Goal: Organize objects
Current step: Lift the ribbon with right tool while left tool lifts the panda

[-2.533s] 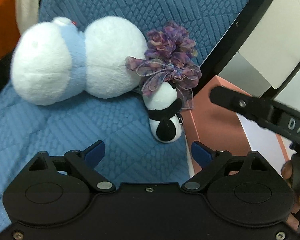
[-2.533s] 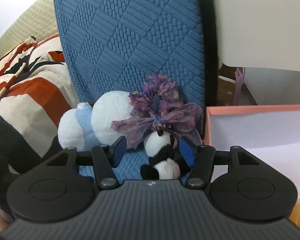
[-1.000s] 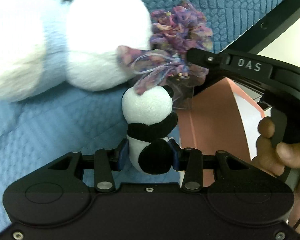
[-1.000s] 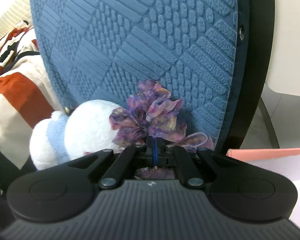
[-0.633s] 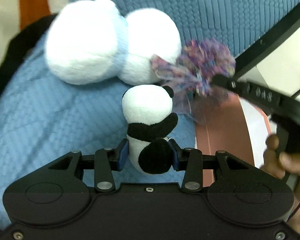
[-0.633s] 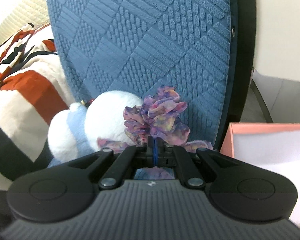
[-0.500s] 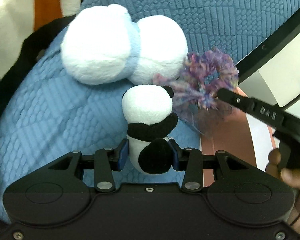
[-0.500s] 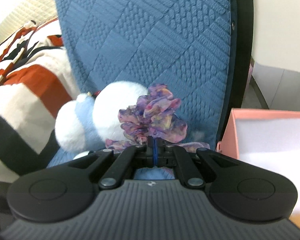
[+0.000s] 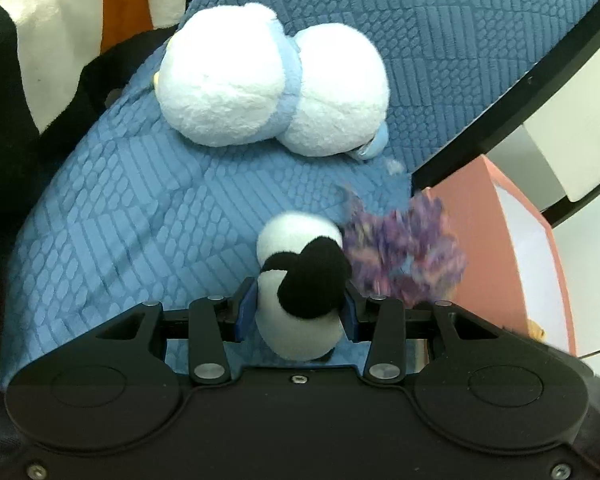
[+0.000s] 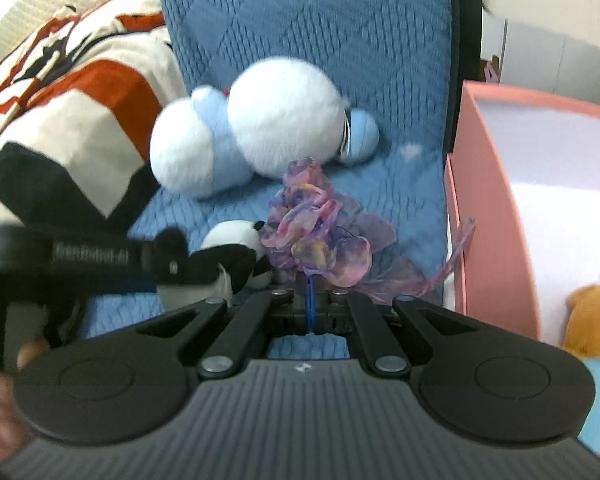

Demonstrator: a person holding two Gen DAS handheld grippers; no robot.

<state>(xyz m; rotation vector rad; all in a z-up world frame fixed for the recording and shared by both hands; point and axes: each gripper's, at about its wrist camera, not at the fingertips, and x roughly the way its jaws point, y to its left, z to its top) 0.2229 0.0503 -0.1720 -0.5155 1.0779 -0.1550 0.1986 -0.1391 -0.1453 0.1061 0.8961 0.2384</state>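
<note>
My left gripper (image 9: pixel 296 316) is shut on a small black-and-white panda plush (image 9: pixel 300 280) and holds it above the blue quilted seat (image 9: pixel 140 220). My right gripper (image 10: pixel 310 300) is shut on a purple ruffled ribbon scrunchie (image 10: pixel 316 236), lifted just right of the panda (image 10: pixel 228 248). The scrunchie shows blurred in the left wrist view (image 9: pixel 404 260). A larger white and light-blue plush (image 9: pixel 268 84) lies on the seat against the backrest, also in the right wrist view (image 10: pixel 252 136).
A pink box with a white inside (image 10: pixel 496 208) stands right of the chair; an orange-brown plush (image 10: pixel 592 316) lies in it. A striped orange, cream and black cloth (image 10: pixel 72 120) lies left of the seat. The chair's black frame (image 9: pixel 520 80) runs along the right.
Both grippers closed on their objects and lifted them back from the backrest. The panda and scrunchie now hang nearer the seat's front and the pink box. The big plush stayed put.
</note>
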